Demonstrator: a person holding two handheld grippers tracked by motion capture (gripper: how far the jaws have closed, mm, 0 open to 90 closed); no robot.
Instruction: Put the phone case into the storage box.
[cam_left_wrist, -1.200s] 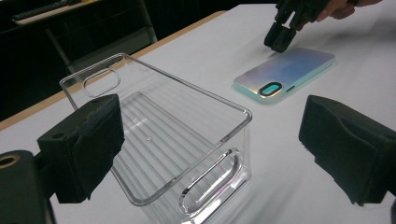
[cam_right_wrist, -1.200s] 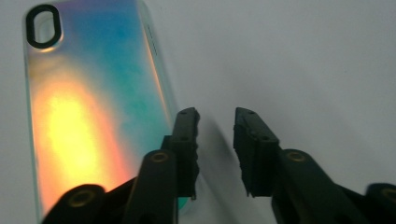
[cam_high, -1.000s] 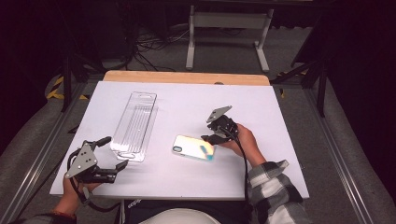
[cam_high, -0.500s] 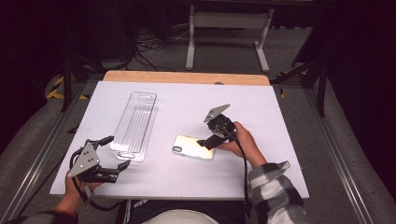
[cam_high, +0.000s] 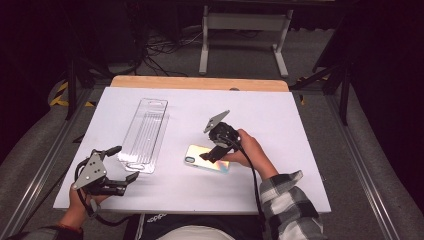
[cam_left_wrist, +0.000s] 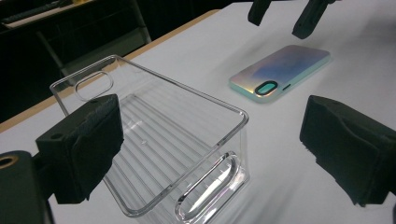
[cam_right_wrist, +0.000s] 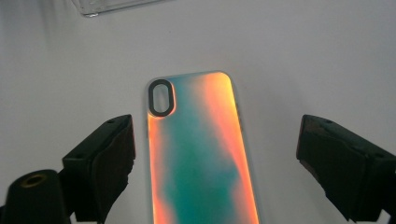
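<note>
An iridescent phone case (cam_high: 196, 152) lies flat, camera hole up, on the white table (cam_high: 300, 130). My right gripper (cam_high: 212, 154) hovers just above it, open. Its jaws have just been opening, and the phone case (cam_right_wrist: 196, 154) lies below and between the two pads, touched by neither. A clear plastic tray (cam_high: 145, 132) stands to the left of the case. My left gripper (cam_high: 124, 163) rests open at the tray's near end. In the left gripper view the tray (cam_left_wrist: 154, 135) sits partly between its jaws, with the case (cam_left_wrist: 280, 70) beyond and the right gripper (cam_left_wrist: 280, 14) above that.
A wooden strip (cam_high: 200, 82) runs along the table's far edge. Beyond it stands a metal stand (cam_high: 240, 30) on the dark floor, with cables. Metal rails (cam_high: 360, 165) flank the table on both sides.
The right gripper's jaws have spread apart, and the gripper has lifted slightly and pulled back from the phone case, which stays flat on the table. The left gripper has kept still.
</note>
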